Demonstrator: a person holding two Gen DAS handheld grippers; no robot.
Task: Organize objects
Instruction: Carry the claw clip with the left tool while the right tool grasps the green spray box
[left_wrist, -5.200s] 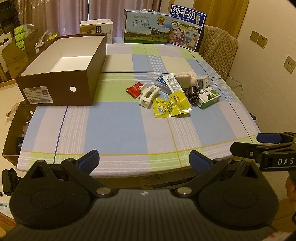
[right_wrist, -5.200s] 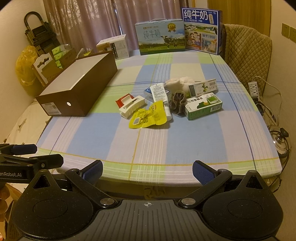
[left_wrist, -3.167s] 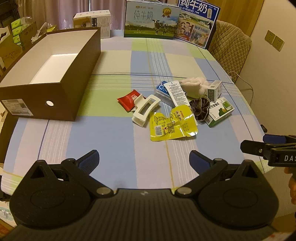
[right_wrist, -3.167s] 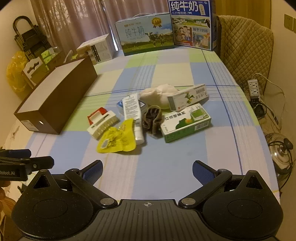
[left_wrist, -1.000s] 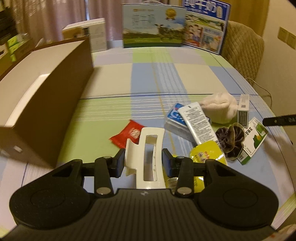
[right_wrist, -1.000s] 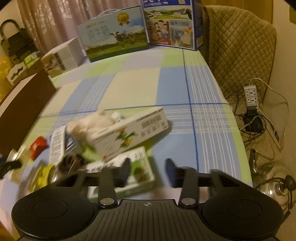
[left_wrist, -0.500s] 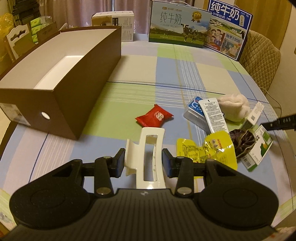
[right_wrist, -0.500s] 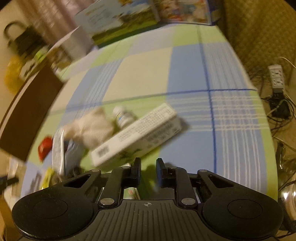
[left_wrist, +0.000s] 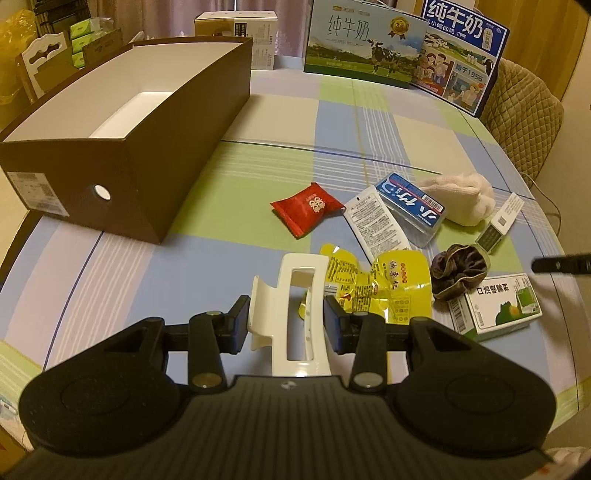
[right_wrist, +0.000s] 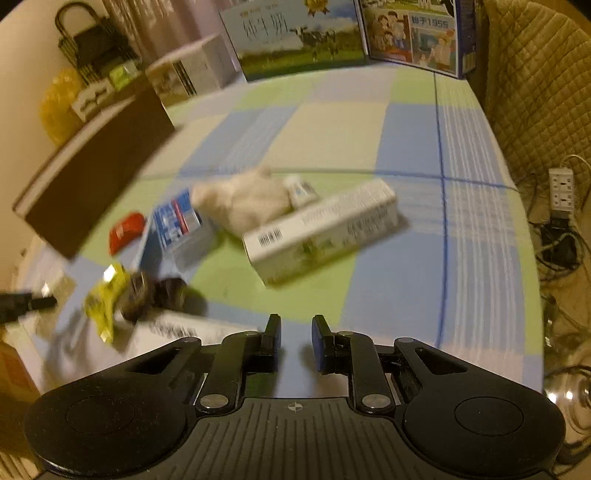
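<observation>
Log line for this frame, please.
left gripper: shut on white hair claw | right gripper: nearly closed, empty | brown box: empty | stage: carrying

At twelve o'clock, the green milk carton (left_wrist: 364, 42) reads "纯牛奶"; at one o'clock, the blue milk carton (left_wrist: 460, 55) reads "纯牛奶" and "1956".

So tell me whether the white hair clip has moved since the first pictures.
Yes. The white hair clip lay beside the red candy packet; now it sits clamped in the left gripper, lifted nearer the camera, away from that packet.
</observation>
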